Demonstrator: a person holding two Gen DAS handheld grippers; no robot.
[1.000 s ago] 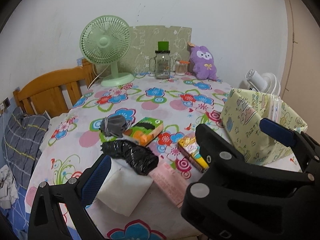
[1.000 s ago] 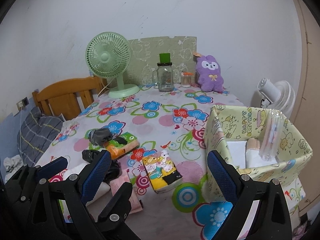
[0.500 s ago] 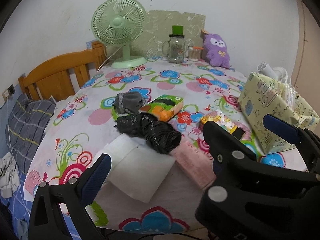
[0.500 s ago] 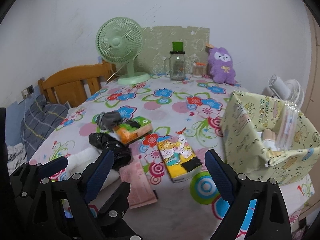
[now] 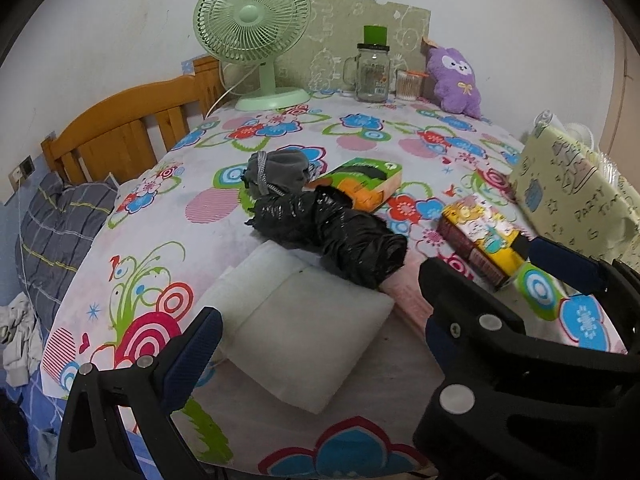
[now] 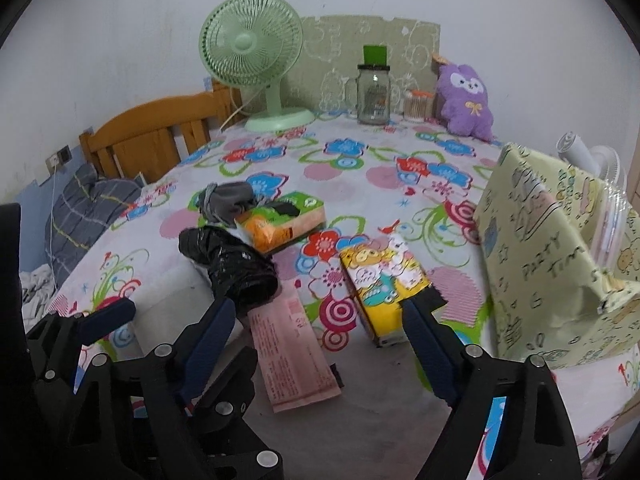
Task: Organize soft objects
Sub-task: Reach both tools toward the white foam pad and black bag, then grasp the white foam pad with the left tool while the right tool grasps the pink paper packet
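Grippers both hang over the near table edge, holding nothing: left gripper (image 5: 360, 300) has its jaws spread wide above the white pack (image 5: 296, 332), right gripper (image 6: 316, 336) is spread over the pink pack (image 6: 292, 348). Black bundle (image 5: 332, 236) lies on the white one, yellow box (image 6: 560, 248) sits at the right
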